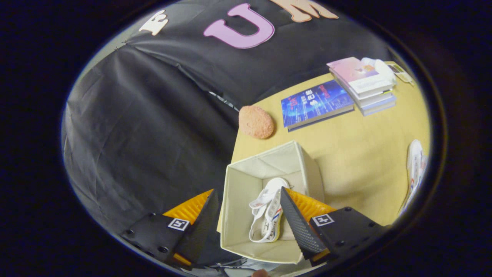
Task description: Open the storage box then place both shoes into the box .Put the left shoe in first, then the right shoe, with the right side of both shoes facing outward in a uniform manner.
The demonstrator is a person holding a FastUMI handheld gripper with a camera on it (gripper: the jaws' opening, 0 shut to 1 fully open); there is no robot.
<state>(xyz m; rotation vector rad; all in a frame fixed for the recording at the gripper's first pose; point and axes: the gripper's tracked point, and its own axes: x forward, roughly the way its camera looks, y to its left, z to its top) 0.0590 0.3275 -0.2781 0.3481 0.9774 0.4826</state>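
A cream fabric storage box (pixel 246 181) stands open on the tan table, right under my fingers. Inside it lies a white shoe (pixel 267 209) with red and blue stripes, on the box's floor. My gripper (pixel 248 200) hovers above the box with its fingers spread wide apart and nothing between them; the shoe shows through the gap, next to the right finger (pixel 298 223). A second white shoe (pixel 415 173) with the same stripes lies on the table far off to the right of the box.
Beyond the box sit a round orange sponge-like ball (pixel 255 122), a blue book (pixel 317 104) and a stack of books (pixel 363 84) with a white object on it. The table (pixel 361 146) ends at the box's left side, against black cloth.
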